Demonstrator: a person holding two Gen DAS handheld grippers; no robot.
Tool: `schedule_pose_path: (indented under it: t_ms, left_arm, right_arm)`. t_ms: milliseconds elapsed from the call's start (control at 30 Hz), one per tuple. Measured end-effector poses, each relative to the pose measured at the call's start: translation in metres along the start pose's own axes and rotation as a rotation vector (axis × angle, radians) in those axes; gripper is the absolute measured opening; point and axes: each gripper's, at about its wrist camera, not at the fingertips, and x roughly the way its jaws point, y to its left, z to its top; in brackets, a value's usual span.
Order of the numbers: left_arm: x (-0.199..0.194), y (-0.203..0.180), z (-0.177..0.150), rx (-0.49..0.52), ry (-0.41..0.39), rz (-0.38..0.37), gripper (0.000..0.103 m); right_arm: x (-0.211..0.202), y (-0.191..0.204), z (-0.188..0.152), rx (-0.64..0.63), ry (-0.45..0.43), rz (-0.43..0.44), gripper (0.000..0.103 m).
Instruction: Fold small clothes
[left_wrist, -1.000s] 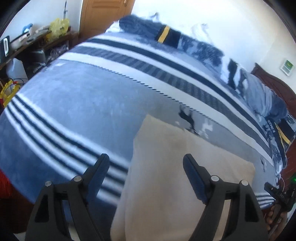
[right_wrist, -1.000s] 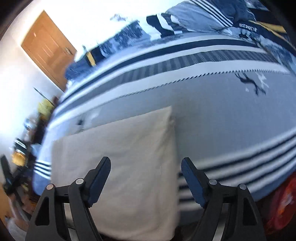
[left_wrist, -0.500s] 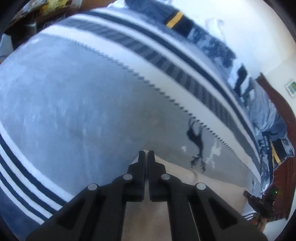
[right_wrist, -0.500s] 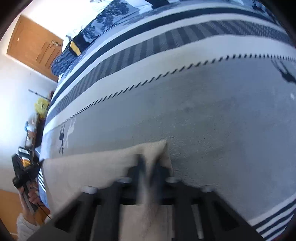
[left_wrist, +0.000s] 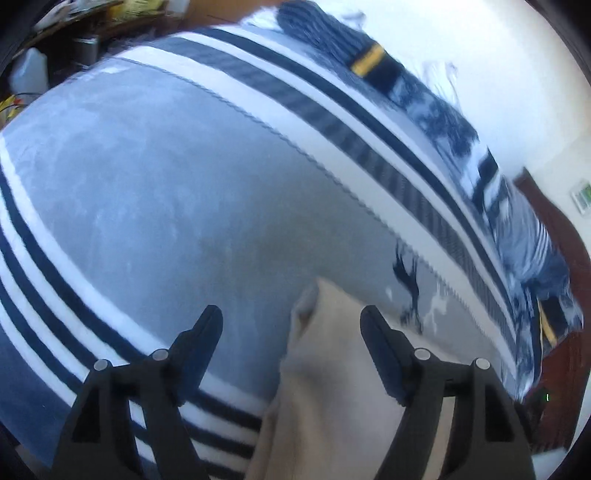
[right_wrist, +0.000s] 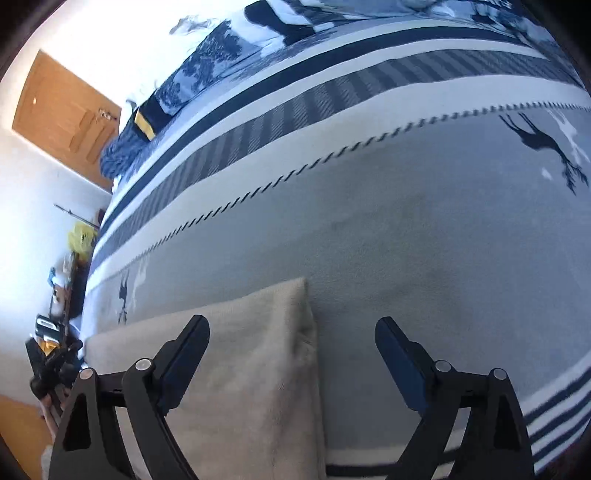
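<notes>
A beige folded cloth lies on the grey and blue striped bed blanket. In the left wrist view its far left corner is slightly rumpled and lies between my fingers. My left gripper is open and empty over that corner. In the right wrist view the cloth shows its far right corner, lying flat on the blanket. My right gripper is open and empty over that corner.
Bundled dark blue patterned bedding lies along the far edge of the bed. A wooden headboard is at the right. A wooden door and cluttered shelves stand at the left of the room.
Both grippers were shut on the cloth's far corners half a second ago. Both have opened, let the corners go and drawn back a little.
</notes>
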Motion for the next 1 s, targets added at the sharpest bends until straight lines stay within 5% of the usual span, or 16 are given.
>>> schedule_pose_path:
  t_ms: [267, 367, 467, 533, 633, 667, 800, 1000]
  left_arm:
    - [0.034, -0.025, -0.022, 0.074, 0.057, 0.03, 0.075]
    - [0.038, -0.035, -0.022, 0.095, 0.083, -0.022, 0.072]
    - [0.045, -0.044, -0.024, 0.103, 0.087, 0.031, 0.071]
    - [0.046, -0.05, -0.026, 0.118, 0.074, 0.063, 0.052]
    - [0.043, -0.055, -0.032, 0.118, 0.081, 0.043, 0.018]
    - [0.04, -0.056, -0.033, 0.121, 0.075, 0.041, 0.014]
    - [-0.003, -0.071, -0.037, 0.169, -0.029, 0.03, 0.011]
    - [-0.081, -0.112, -0.021, 0.229, -0.143, -0.052, 0.011]
  right_arm:
    - [0.025, -0.001, 0.003, 0.017, 0.058, 0.043, 0.072]
    - [0.037, 0.013, 0.002, -0.039, 0.095, 0.03, 0.069]
    - [0.044, 0.02, 0.001, -0.078, 0.103, 0.005, 0.069]
    - [0.045, 0.023, -0.003, -0.103, 0.098, -0.033, 0.064]
    - [0.047, 0.031, -0.005, -0.136, 0.105, -0.111, 0.033]
    - [0.046, 0.029, -0.006, -0.118, 0.114, -0.082, 0.013]
    - [0.032, 0.045, -0.013, -0.171, 0.06, -0.128, 0.011]
    - [-0.045, 0.07, -0.012, -0.173, -0.105, -0.059, 0.009]
